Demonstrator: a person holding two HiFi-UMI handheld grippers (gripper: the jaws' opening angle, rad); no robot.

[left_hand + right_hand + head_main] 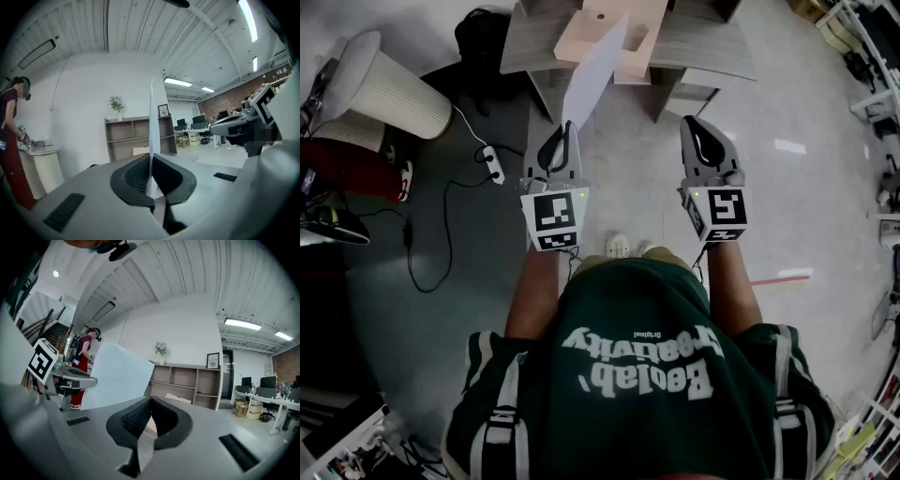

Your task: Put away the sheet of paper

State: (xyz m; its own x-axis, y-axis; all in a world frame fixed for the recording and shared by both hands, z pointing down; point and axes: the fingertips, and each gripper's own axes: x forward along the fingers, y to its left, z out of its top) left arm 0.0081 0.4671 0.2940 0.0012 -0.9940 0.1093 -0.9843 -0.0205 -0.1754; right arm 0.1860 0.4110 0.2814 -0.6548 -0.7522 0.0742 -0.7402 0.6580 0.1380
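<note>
A white sheet of paper [592,70] stands upright, pinched at its lower edge by my left gripper [565,127], which is shut on it. In the left gripper view the sheet [152,117] shows edge-on, rising from between the pads of that gripper [151,157]. My right gripper [698,127] hovers beside it at the same height, shut with nothing between its jaws [150,401]. From the right gripper view the paper [117,376] is at the left. A grey open shelf unit [703,42] lies just ahead, with a beige cardboard box [642,37] on top.
A white ribbed round pedestal [389,89] stands at the left, with a power strip and cable [492,164] on the floor near it. A dark bag [483,37] lies left of the shelf. A person in red [9,140] stands by the pedestal.
</note>
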